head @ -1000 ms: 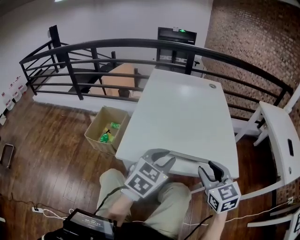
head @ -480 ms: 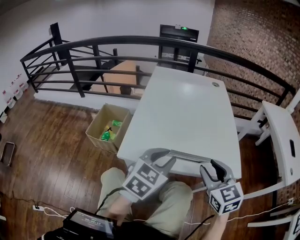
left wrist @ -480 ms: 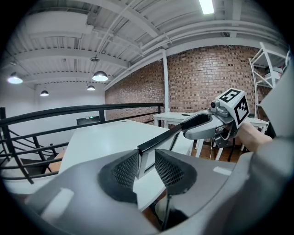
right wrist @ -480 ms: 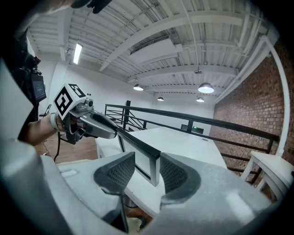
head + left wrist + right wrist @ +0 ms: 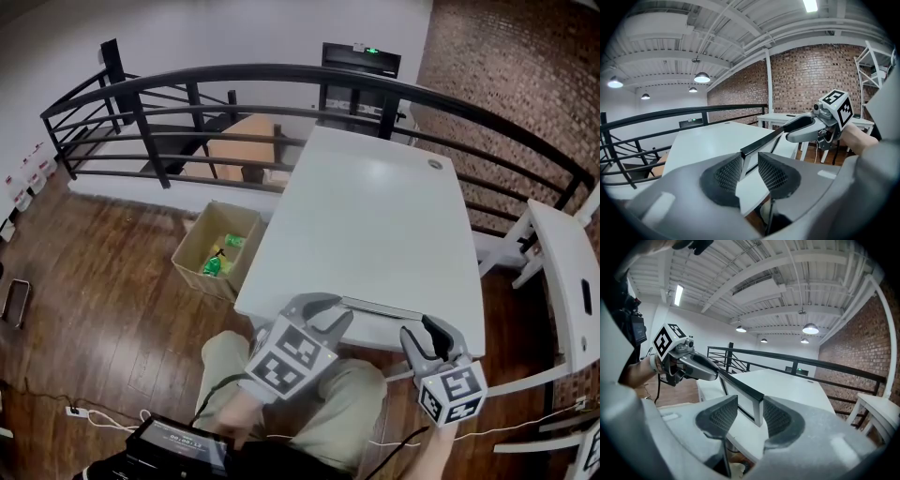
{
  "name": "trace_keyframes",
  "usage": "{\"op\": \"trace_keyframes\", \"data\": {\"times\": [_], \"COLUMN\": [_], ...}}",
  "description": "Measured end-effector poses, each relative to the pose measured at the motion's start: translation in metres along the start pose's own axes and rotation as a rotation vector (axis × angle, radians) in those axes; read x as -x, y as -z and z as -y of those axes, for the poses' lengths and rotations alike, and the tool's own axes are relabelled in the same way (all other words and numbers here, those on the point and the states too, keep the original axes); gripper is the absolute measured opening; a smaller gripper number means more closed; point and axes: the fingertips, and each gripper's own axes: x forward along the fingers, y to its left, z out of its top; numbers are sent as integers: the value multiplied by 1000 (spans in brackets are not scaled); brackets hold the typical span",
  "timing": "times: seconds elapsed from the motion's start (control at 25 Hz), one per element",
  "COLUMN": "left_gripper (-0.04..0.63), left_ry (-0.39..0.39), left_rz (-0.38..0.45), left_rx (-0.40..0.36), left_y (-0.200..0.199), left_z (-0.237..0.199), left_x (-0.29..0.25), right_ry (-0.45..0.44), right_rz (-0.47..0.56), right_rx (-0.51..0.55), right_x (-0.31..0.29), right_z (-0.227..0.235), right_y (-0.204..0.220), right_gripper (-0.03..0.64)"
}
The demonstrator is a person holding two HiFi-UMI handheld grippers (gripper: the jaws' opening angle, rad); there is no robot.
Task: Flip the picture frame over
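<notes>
Black-edged picture frame [image 5: 380, 308] is pinched endwise by forward-pointing left hand-held gripper [image 5: 332, 313] and right hand-held gripper [image 5: 422, 334].

Slim dark-edged picture frame [image 5: 380, 310] with a pale panel, raised on its long edge, running along the near edge of the white tabletop [image 5: 375, 216], one end pinched in the left tool [image 5: 336, 311], the other in the right tool [image 5: 420, 335]

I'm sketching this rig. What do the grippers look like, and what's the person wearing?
The left gripper and right gripper are light grey plastic, each with curved jaws lined with black gridded pads and a cube of black-and-white square markers. A dark cable hangs under the right one. The person wears khaki trousers.
</notes>
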Motion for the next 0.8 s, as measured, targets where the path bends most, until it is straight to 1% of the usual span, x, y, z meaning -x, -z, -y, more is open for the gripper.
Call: {"op": "trace_keyframes", "data": {"times": [0.16,0.44,0.8], "left_gripper": [127,127,127], "left_ry": [2,4,4], "left_rz": [7,14,14], "left_rx": [-1,3,5], "left_y": [-3,-3,0], "left_z": [0,2,12], "left_x": [1,7,19], "right_ry": [5,6,4], "right_rz": [-9,5,-9], "right_rx": [18,23,19], "right_x": [-1,6,20], "right_z": [2,-5,-18], "right_y": [-2,-7,0], "right_gripper": [155,155,155]}}
